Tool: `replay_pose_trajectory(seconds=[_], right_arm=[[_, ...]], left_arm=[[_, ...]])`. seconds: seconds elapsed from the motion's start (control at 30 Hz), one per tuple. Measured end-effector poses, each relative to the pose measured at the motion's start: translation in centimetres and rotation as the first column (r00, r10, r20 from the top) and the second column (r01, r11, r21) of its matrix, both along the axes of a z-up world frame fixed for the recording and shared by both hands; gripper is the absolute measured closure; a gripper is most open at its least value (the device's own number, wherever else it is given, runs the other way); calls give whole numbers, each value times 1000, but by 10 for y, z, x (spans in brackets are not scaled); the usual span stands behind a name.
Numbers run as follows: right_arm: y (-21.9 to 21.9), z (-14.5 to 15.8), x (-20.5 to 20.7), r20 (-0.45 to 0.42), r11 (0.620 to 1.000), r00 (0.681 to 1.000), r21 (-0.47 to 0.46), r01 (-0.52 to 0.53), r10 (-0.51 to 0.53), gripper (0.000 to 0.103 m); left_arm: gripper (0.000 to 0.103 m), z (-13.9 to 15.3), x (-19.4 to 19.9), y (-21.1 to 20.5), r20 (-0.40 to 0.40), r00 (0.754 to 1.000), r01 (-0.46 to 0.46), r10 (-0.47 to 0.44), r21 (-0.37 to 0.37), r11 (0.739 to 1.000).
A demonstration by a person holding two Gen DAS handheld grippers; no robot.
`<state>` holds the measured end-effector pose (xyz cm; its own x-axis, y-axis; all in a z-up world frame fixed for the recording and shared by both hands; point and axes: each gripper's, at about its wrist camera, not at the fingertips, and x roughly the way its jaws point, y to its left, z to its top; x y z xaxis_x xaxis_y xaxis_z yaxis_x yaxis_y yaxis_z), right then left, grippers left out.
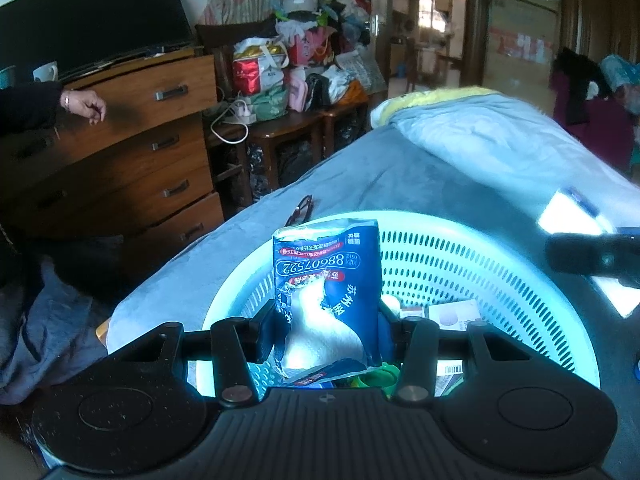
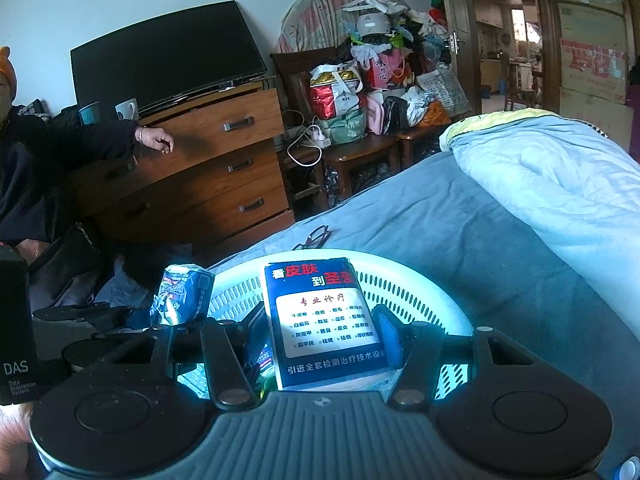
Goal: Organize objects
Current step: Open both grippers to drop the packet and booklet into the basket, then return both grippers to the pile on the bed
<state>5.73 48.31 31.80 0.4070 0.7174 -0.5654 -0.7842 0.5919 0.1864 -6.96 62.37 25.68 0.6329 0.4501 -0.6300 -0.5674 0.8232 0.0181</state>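
Light: your daylight blows out the basket rim [image 1: 460, 224] to cyan glare.
Shadow: your dresser [image 1: 132, 152] sits dim.
Edges: fisheye bend, dark corners.
Blur: right edge, left view.

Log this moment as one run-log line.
left gripper: shut on torn blue packet | right gripper: shut on blue tissue pack | both above white basket on bed

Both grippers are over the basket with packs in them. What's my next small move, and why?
Probably open the left gripper and let the torn blue tissue pack drop: it already hangs over the white basket, where other small items lie. The right gripper holds its blue pack there too.
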Motion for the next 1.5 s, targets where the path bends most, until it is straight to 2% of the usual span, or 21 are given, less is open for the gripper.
replay_pose_trajectory(seconds=[0.2, 0.27, 0.3, 0.33, 0.4, 0.47, 0.57, 0.6, 0.7, 0.73, 0.8, 0.87, 1.0, 1.03, 1.13, 1.2, 1.23, 1.27, 1.33, 1.4, 1.5], right_arm=[[1, -2, -1, -2, 1000, 1000, -4, 1, -1, 44], [1, -2, -1, 0, 1000, 1000, -4, 0, 0, 41], [1, -2, -2, 5, 1000, 1000, -4, 0, 0, 38], [2, -2, -2, 9, 1000, 1000, -4, 1, -1, 29], [0, -2, -5, 28, 1000, 1000, 6, 13, -14, 20], [-8, -1, -7, 40, 999, 999, 30, 27, -28, 20], [-48, 3, -18, 69, 989, 995, 135, 56, -65, 20], [-66, 2, -25, 87, 984, 992, 165, 74, -90, 20], [-136, -21, -52, 126, 966, 975, 205, 156, -184, 20], [-158, -33, -62, 142, 963, 966, 194, 187, -217, 20], [-209, -64, -82, 177, 951, 938, 143, 275, -298, 20], [-258, -92, -94, 163, 921, 907, 112, 374, -388, 22], [-363, -148, -97, 95, 820, 816, 23, 571, -571, 31], [-384, -159, -92, 73, 794, 792, 5, 608, -606, 36], [-440, -189, -67, -11, 700, 700, -32, 713, -714, 37], [-468, -208, -45, -87, 636, 633, -13, 771, -769, 37], [-475, -217, -37, -106, 621, 616, -14, 784, -781, 37], [-479, -226, -25, -127, 610, 603, -20, 792, -788, 37], [-477, -238, -6, -140, 605, 597, -18, 796, -790, 37], [-471, -248, 11, -106, 599, 593, -40, 800, -799, 38], [-464, -258, 32, -101, 586, 579, -64, 808, -809, 37]], left_arm=[[54, -3, -1, 2, -8, 1000, -1, 1, 0, 1000], [51, -5, -1, 3, -12, 1000, -7, 7, 1, 1000], [43, -5, -2, 4, -9, 1000, -12, 12, 6, 1000], [32, -4, -2, 4, -7, 1000, -20, 20, 9, 1000], [23, -3, -6, 4, 6, 1000, -30, 29, 20, 999], [21, 0, -7, 0, 12, 999, -39, 38, 38, 999], [20, 7, -13, -6, 36, 999, -39, 37, 48, 998], [16, 11, -15, -11, 54, 998, -34, 31, 57, 998], [0, 25, -26, -49, 158, 987, 15, -38, 149, 989], [0, 29, -29, -65, 195, 977, 45, -83, 191, 981], [0, 33, -31, -100, 236, 955, 122, -180, 242, 962], [0, 32, -29, -141, 260, 923, 223, -285, 245, 944], [0, 12, -16, -216, 264, 848, 416, -460, 208, 885], [0, 1, -8, -234, 242, 833, 462, -498, 191, 866], [0, -35, 17, -279, 140, 814, 540, -564, 176, 823], [0, -55, 32, -299, 97, 800, 575, -592, 157, 803], [0, -63, 38, -307, 79, 797, 585, -599, 146, 798], [0, -70, 44, -314, 66, 792, 595, -607, 140, 791], [0, -82, 55, -326, 43, 780, 613, -624, 151, 776], [0, -93, 62, -334, 17, 774, 622, -633, 165, 765], [0, -108, 79, -334, -5, 774, 625, -633, 162, 763]])
